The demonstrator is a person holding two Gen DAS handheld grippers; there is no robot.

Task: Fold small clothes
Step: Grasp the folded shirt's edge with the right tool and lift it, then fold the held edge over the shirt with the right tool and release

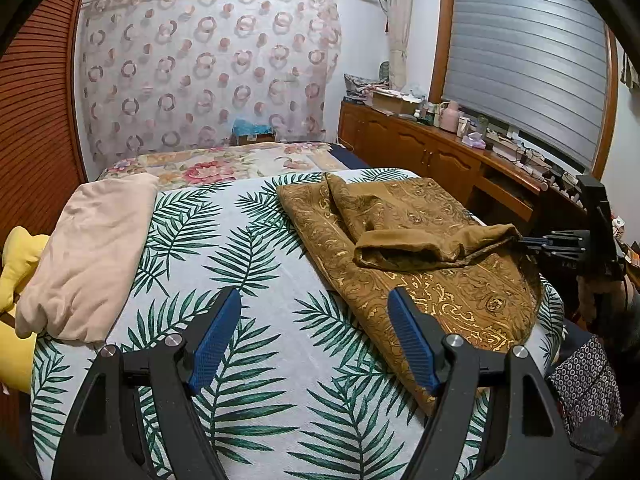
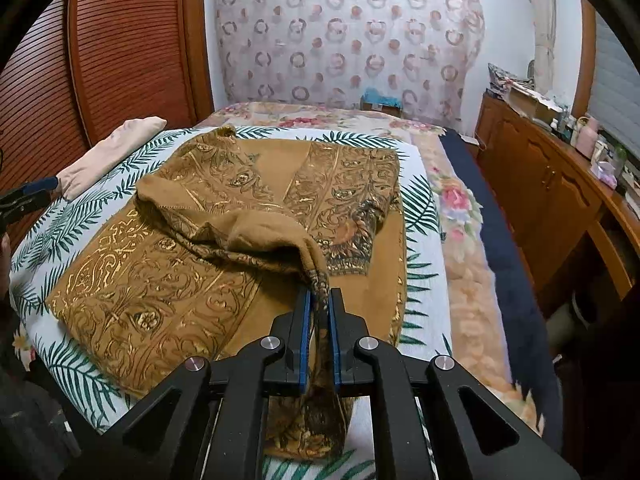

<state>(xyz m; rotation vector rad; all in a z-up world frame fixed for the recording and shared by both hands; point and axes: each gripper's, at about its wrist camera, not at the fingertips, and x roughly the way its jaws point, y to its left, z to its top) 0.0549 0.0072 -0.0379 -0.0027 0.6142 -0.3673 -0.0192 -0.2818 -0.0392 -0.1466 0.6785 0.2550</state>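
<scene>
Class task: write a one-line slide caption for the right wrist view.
Right tongs pinch a sleeve of the brown gold-patterned garment on the palm-print sheet.

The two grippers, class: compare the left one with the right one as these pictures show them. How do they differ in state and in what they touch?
The left gripper has its jaws spread wide and holds nothing, while the right gripper is shut on a fold of the brown patterned garment. The left gripper hangs over the leaf-print sheet; the right one is over the garment itself. Both have black frames and blue pads.
</scene>
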